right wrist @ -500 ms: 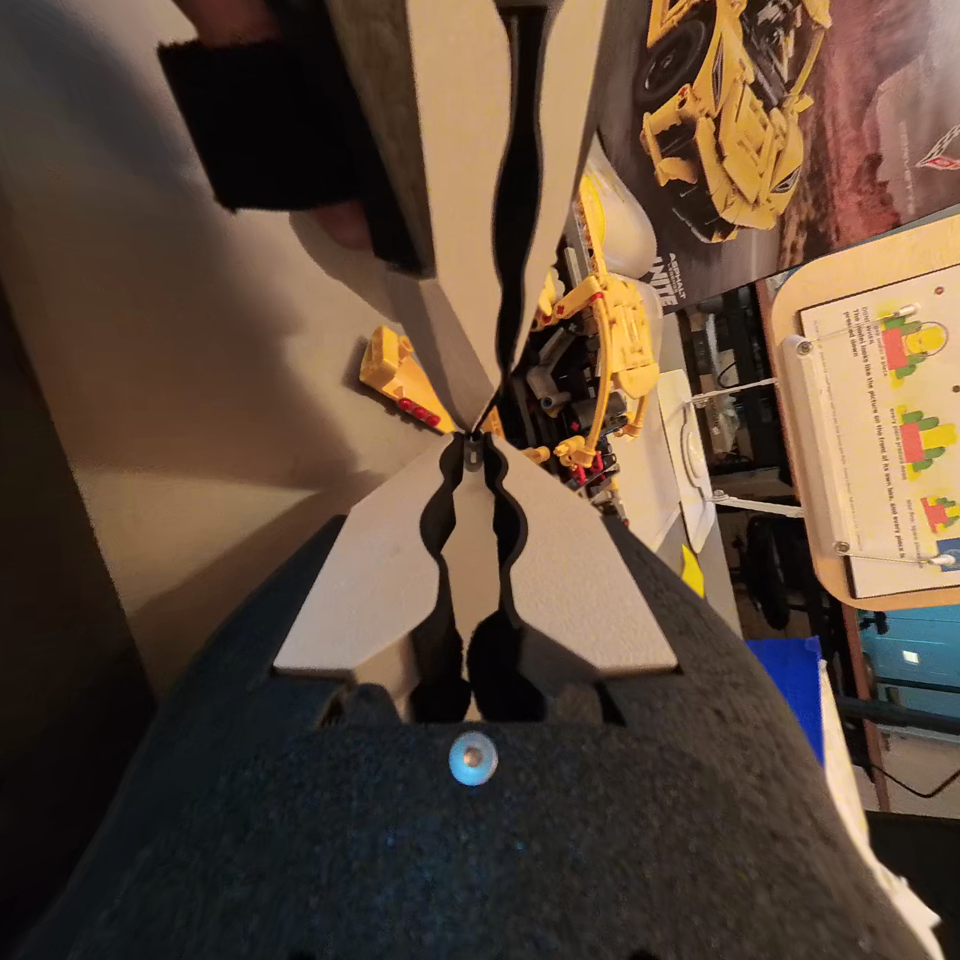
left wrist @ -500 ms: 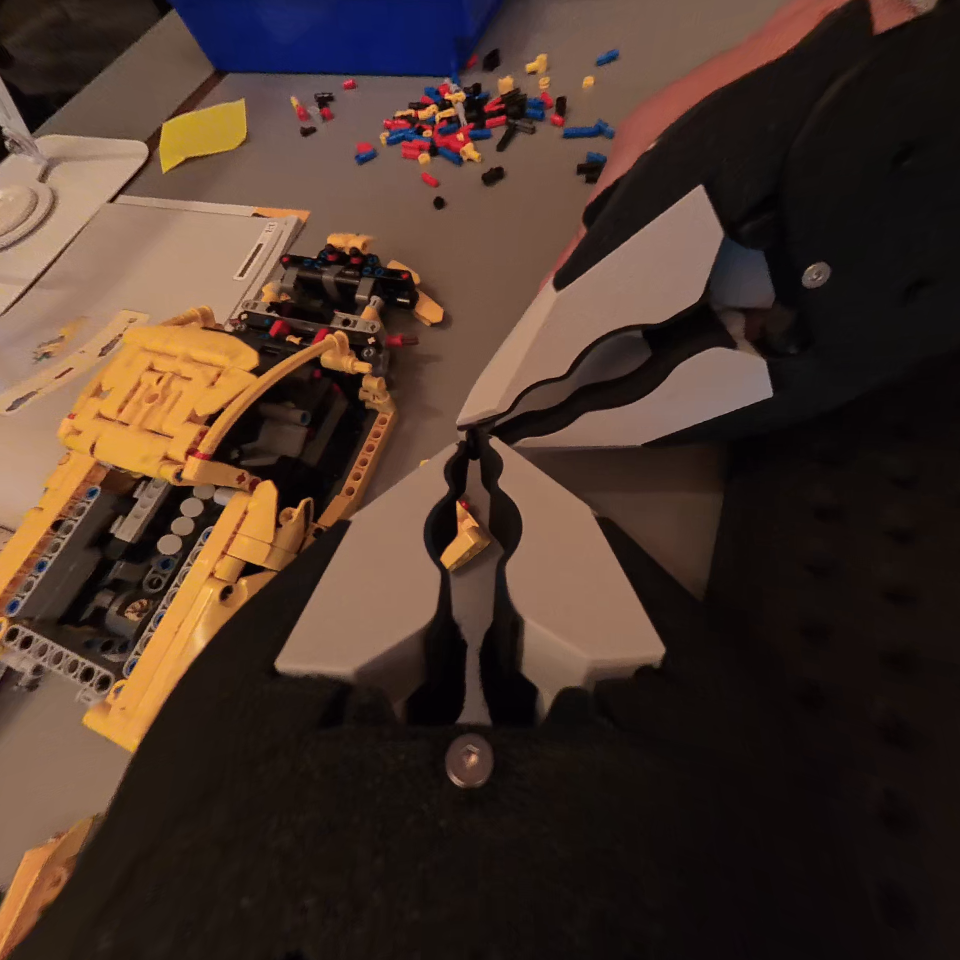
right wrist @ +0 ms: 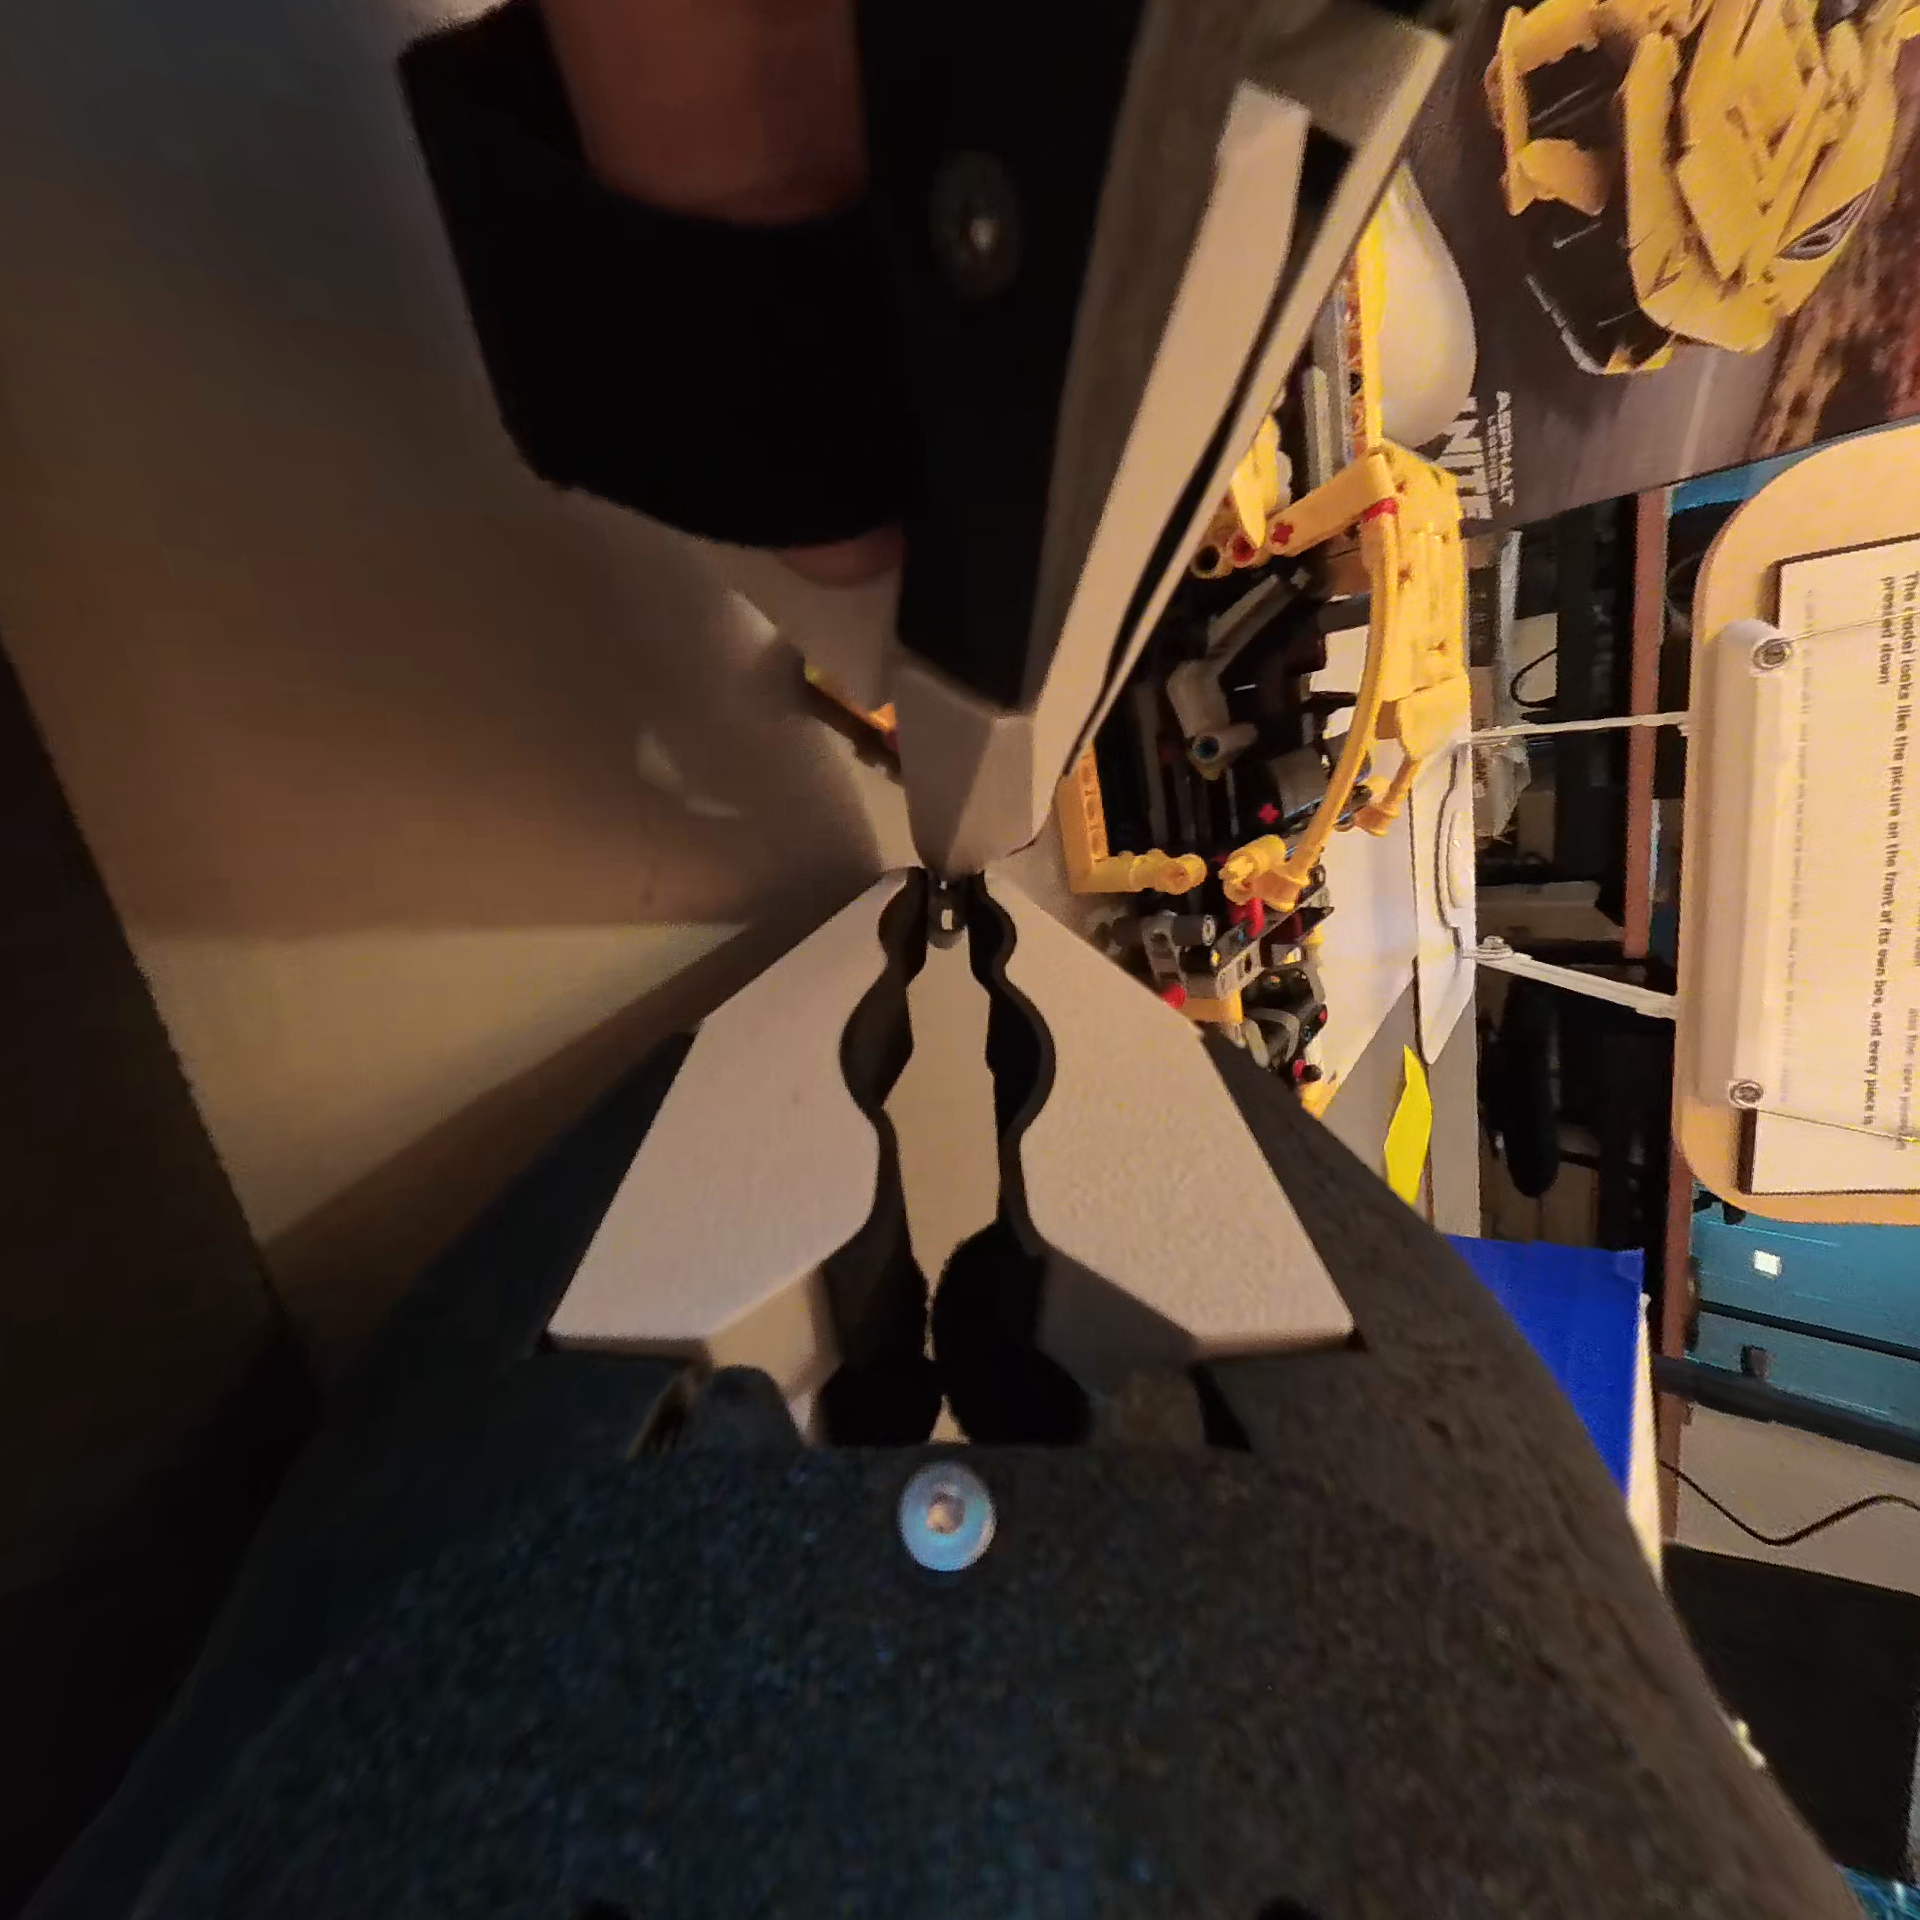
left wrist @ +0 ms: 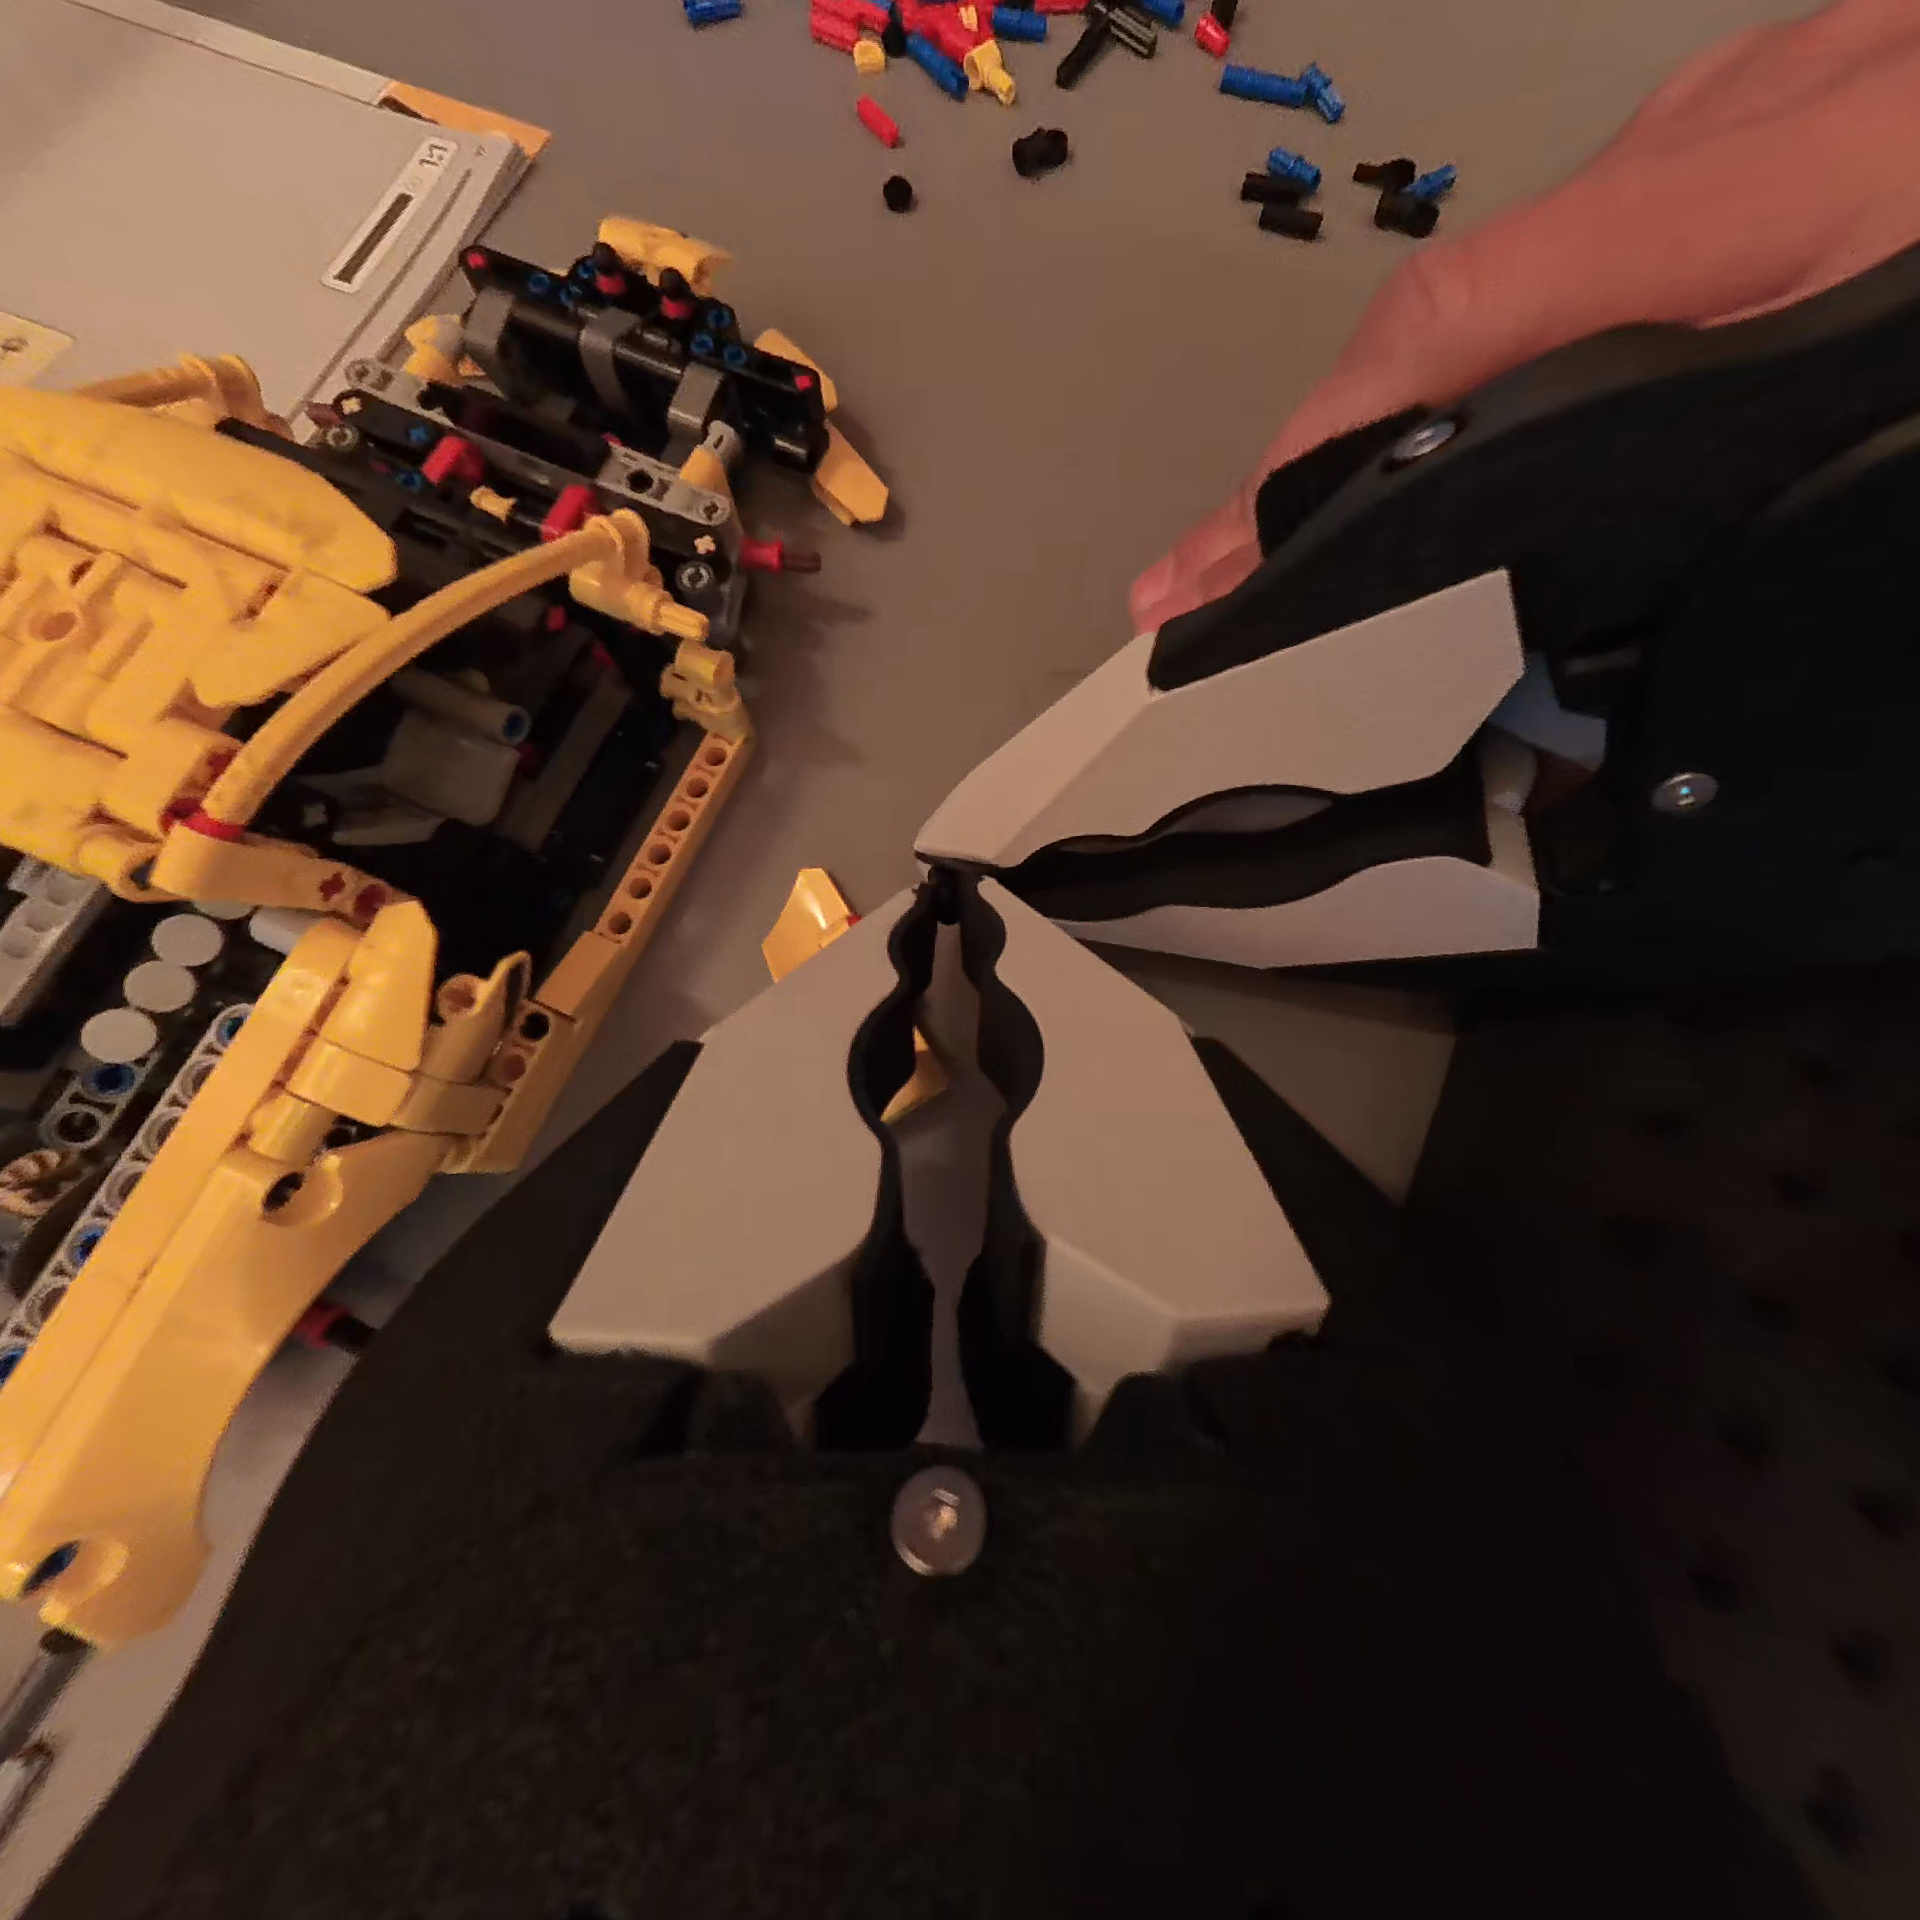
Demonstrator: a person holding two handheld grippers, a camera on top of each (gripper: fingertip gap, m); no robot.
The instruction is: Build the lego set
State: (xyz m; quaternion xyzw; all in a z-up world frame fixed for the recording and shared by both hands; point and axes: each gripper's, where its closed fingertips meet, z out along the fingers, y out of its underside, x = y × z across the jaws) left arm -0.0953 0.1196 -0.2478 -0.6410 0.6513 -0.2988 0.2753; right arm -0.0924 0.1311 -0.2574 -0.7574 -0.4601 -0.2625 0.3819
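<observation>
Your left gripper [left wrist: 945, 904] has its jaws drawn together at the tips on a small black pin [left wrist: 943, 902], and your right gripper [right wrist: 945, 904] is likewise pinched on that same small dark piece, so the two sets of tips meet nose to nose with the pin between them. In the left wrist view the right gripper comes in from the right with your hand [left wrist: 1558, 343] wrapped over its black body. Just under and to the left of the left gripper's tips lies a small yellow wedge piece [left wrist: 810, 920] on the grey table [left wrist: 1039, 416], part of it showing through the gap between the fingers. Farther left sits the half-built yellow car model [left wrist: 312, 779], its dark frame open on top and a curved yellow hose arching across it. Behind the model lies the instruction booklet [left wrist: 208, 187], and at the far edge a scatter of loose red, blue, black and yellow pins [left wrist: 1039, 62]. The right wrist view shows the set's box [right wrist: 1662, 208] standing beyond the model.
</observation>
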